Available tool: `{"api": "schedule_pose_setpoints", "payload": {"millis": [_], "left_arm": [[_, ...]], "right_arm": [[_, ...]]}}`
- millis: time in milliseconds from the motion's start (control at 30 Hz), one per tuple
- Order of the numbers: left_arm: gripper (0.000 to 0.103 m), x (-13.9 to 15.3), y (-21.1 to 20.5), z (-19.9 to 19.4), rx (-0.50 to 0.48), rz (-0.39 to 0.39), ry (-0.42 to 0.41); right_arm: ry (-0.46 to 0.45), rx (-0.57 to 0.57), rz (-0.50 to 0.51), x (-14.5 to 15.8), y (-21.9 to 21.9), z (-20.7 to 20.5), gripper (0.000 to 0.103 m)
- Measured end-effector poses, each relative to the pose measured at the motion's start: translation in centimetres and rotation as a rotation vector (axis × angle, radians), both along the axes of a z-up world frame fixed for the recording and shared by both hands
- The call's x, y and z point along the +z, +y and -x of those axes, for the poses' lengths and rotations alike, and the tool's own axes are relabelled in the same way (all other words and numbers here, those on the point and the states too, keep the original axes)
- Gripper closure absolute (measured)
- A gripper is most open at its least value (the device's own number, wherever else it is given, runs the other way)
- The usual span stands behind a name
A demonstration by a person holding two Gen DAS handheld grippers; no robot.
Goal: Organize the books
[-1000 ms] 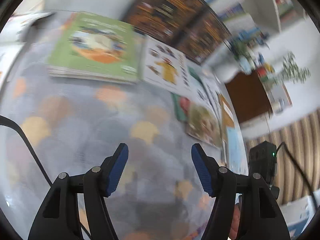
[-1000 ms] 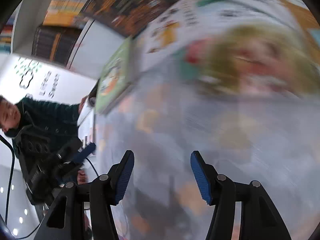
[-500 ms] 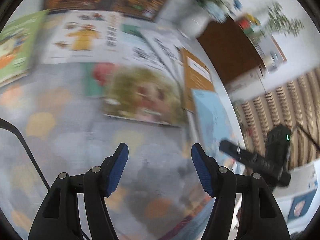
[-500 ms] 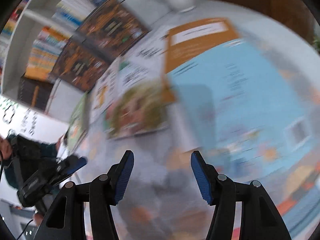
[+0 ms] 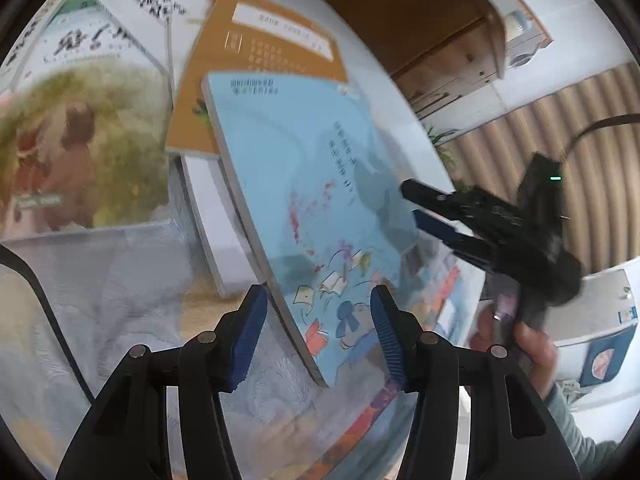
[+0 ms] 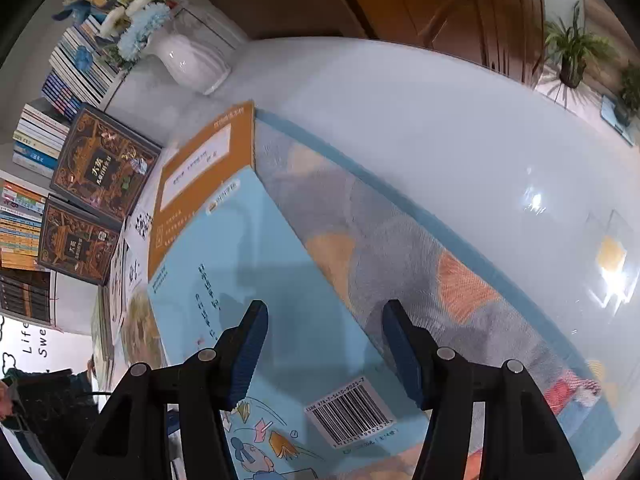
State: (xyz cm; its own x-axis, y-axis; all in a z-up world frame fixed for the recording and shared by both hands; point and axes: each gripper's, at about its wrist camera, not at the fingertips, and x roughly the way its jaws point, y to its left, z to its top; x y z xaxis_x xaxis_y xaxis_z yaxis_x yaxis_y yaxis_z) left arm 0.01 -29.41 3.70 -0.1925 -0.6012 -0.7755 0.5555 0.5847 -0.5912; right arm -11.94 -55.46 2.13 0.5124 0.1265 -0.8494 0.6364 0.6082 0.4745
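Note:
A light blue book [image 5: 320,184] lies flat on the patterned rug [image 5: 120,300], overlapping an orange book [image 5: 256,56]. My left gripper [image 5: 320,332] hovers over the blue book's near corner. Its jaws are closing, the book's left edge runs between them, and the pads do not press on it. My right gripper [image 5: 416,208] reaches in over the book's right side. In the right wrist view the right gripper [image 6: 326,344] stands open above the blue book [image 6: 260,280], near its right edge and barcode. The orange book [image 6: 200,184] lies beyond it.
A picture book with a brown bear [image 5: 80,140] and white books [image 5: 100,40] lie to the left. Two dark ornate books [image 6: 104,168] lean on shelves, beside a white vase [image 6: 192,60]. Glossy floor [image 6: 440,120] borders the rug [image 6: 400,240]. A wooden cabinet [image 5: 440,40] stands behind.
Both views have swept along the row of books, from the green book to the light blue one at the end. The left jaws stand narrower than before.

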Motion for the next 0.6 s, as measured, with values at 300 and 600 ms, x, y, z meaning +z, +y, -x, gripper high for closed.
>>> {"api": "schedule_pose_setpoints", "payload": {"millis": [300,600], "left_arm": [[0.05,-0.7,2.8,0.9,0.035,-0.007,0.049],[0.05,-0.9,6.7,2.1,0.11,-0.015,0.044]], "right_arm": [[0.034,0.211,0.056,1.0,5.6,1.8,0.035],[-0.198,0.242,-0.179,4.8,6.5,3.0,0.033]]}}
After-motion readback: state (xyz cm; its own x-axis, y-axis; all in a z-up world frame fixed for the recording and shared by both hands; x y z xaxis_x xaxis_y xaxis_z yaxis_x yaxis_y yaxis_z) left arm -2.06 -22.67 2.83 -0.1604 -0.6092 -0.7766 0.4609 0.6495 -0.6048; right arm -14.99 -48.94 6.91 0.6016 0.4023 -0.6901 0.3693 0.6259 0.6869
